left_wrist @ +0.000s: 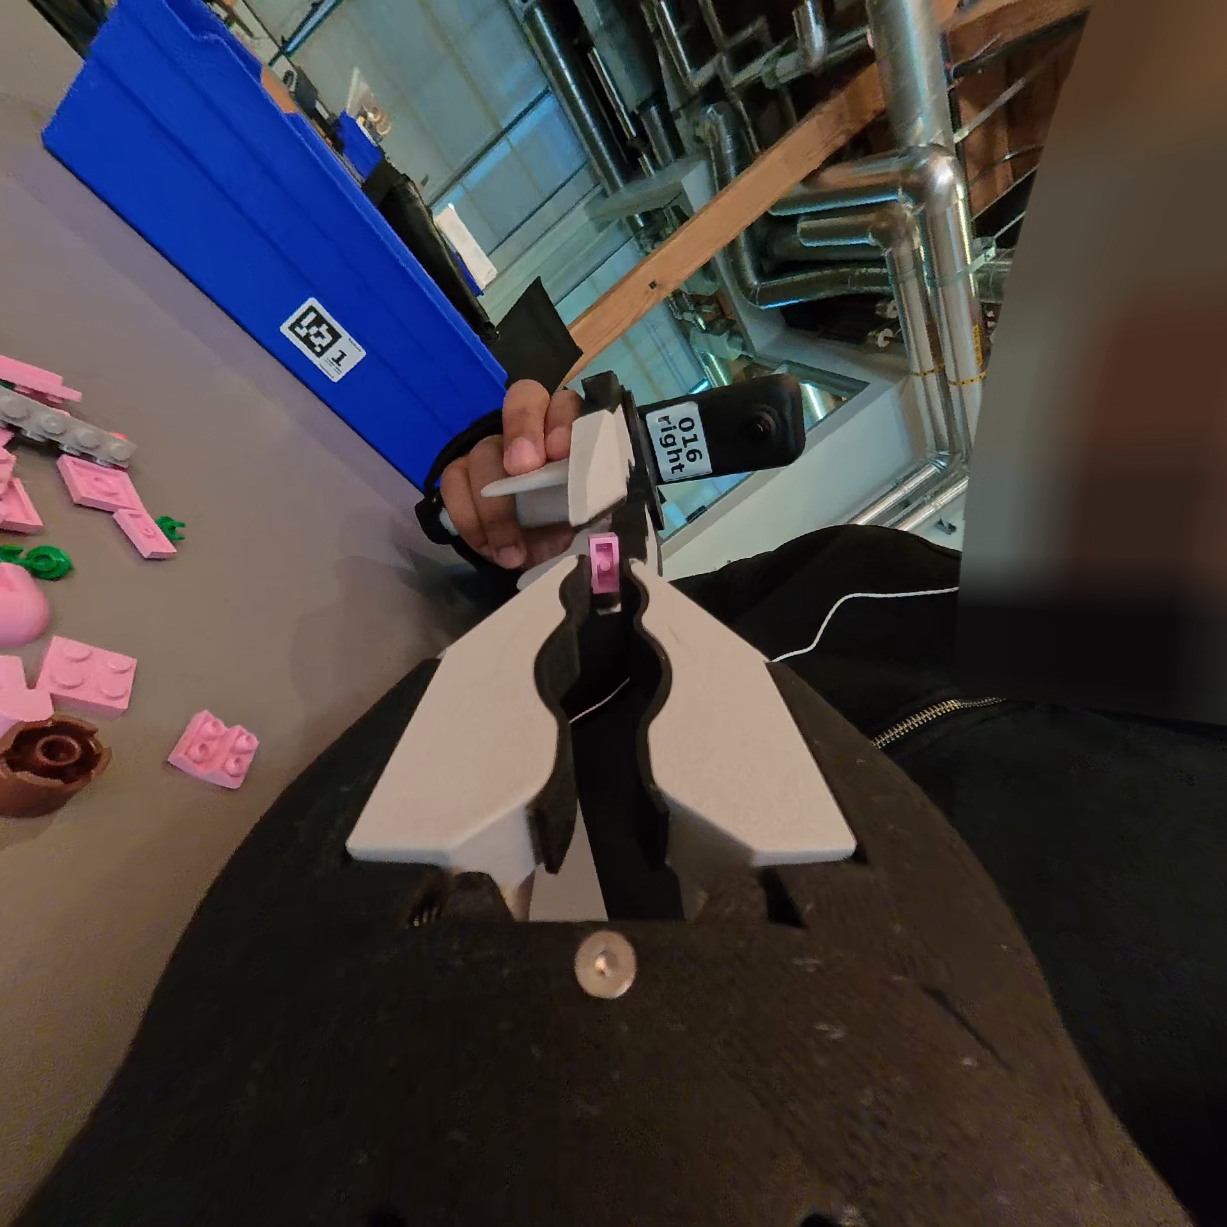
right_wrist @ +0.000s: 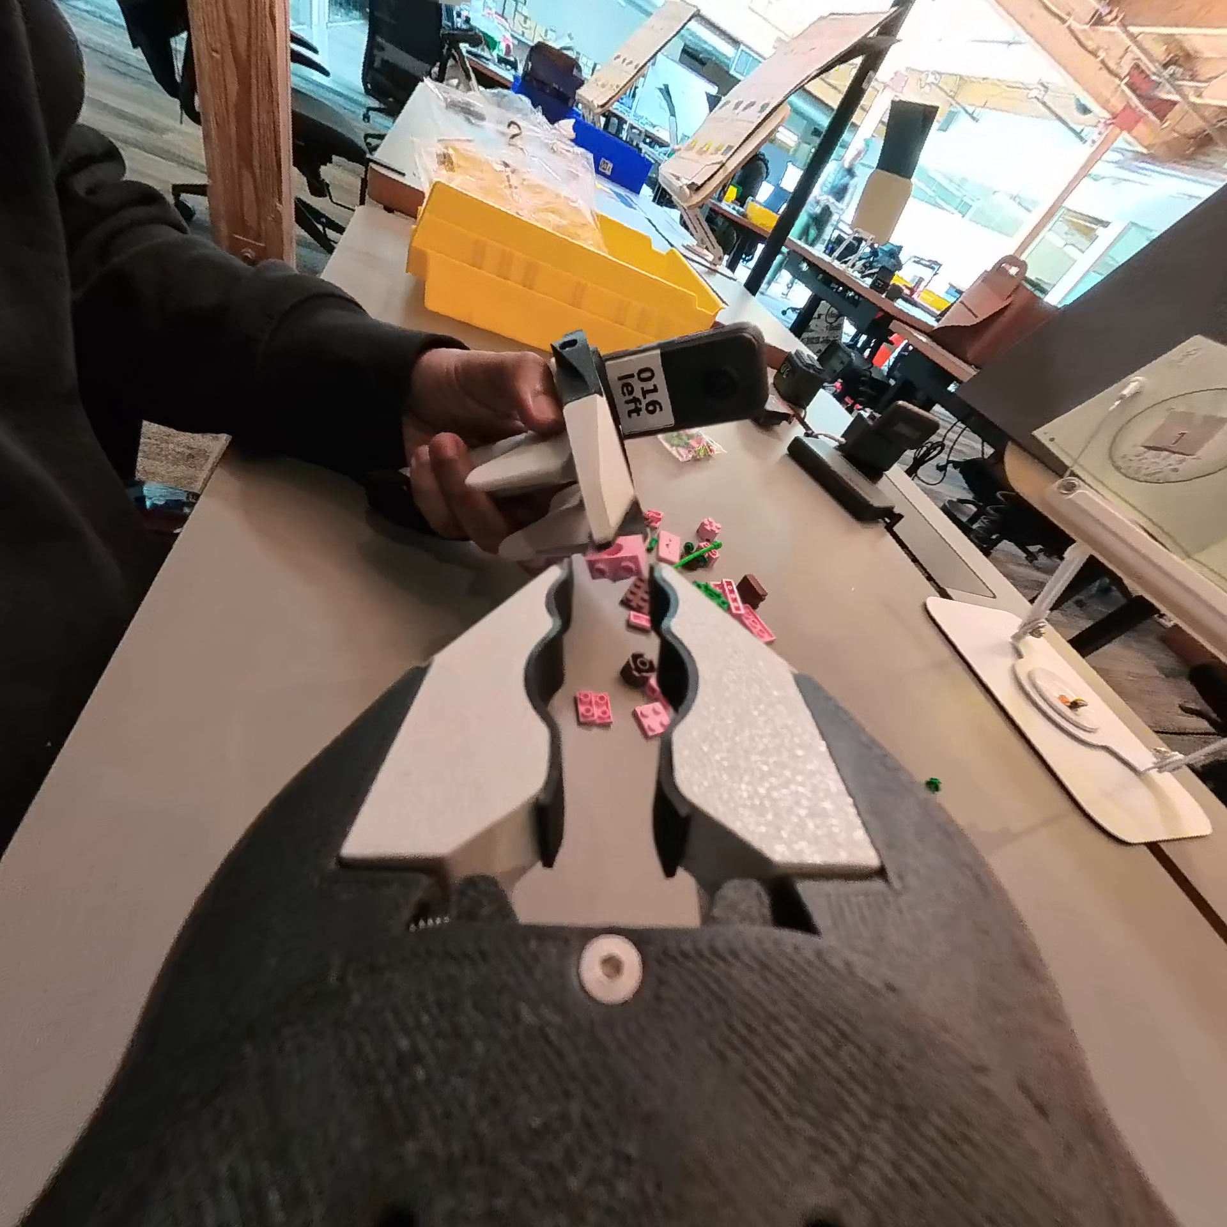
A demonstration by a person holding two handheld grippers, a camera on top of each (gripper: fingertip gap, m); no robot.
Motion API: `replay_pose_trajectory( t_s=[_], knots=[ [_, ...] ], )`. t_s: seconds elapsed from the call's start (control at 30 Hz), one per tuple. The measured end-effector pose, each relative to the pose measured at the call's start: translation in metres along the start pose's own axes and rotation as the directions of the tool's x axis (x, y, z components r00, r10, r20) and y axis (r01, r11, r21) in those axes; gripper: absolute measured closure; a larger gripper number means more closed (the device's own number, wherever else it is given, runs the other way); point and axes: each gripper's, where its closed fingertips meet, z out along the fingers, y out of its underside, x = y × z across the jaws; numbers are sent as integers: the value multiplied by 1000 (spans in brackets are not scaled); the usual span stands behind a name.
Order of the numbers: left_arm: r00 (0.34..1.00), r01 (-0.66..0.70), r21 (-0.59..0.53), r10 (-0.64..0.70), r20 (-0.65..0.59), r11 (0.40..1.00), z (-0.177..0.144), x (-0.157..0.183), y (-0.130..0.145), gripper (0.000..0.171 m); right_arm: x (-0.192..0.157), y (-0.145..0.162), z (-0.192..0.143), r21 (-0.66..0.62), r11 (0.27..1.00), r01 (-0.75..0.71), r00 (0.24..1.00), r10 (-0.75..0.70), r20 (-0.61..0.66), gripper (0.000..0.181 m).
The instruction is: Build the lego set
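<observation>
Left wrist view, left to right: loose pink plates (left_wrist: 86,676), a brown round piece (left_wrist: 50,763) and green bits lie scattered on the grey table (left_wrist: 265,597), with a blue bin (left_wrist: 252,219) behind. At centre your left gripper (left_wrist: 605,579) pinches a small pink-purple plate (left_wrist: 604,564) at its very fingertips, raised off the table. Your other hand (left_wrist: 491,491) holds the right gripper close beyond.

Right wrist view: your right gripper (right_wrist: 611,576) has its fingers parted with a plain gap; a pink brick (right_wrist: 617,558) sits just past the tips, under the left gripper's nose. I cannot tell whether anything grips it.

Handling: these pieces are light, rigid and slick. Take them across flat sides, not the studs, or they will likely twist or pop out.
</observation>
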Motion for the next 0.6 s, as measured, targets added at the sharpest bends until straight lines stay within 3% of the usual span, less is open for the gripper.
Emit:
replay_pose_trajectory(
  t_s=[0.43, 0.6],
  knots=[
    [999, 20, -17, -20, -36, 1000, 3, 4, 4, 162, -1, -6, -4, 12, 998, 57, 998, -56, -25, 167],
    [978, -89, -30, 94, 187, 996, -10, -16, -2, 150, 9, 18, -1, -48, 996, -77, 997, 77, -4, 167]
  ],
)
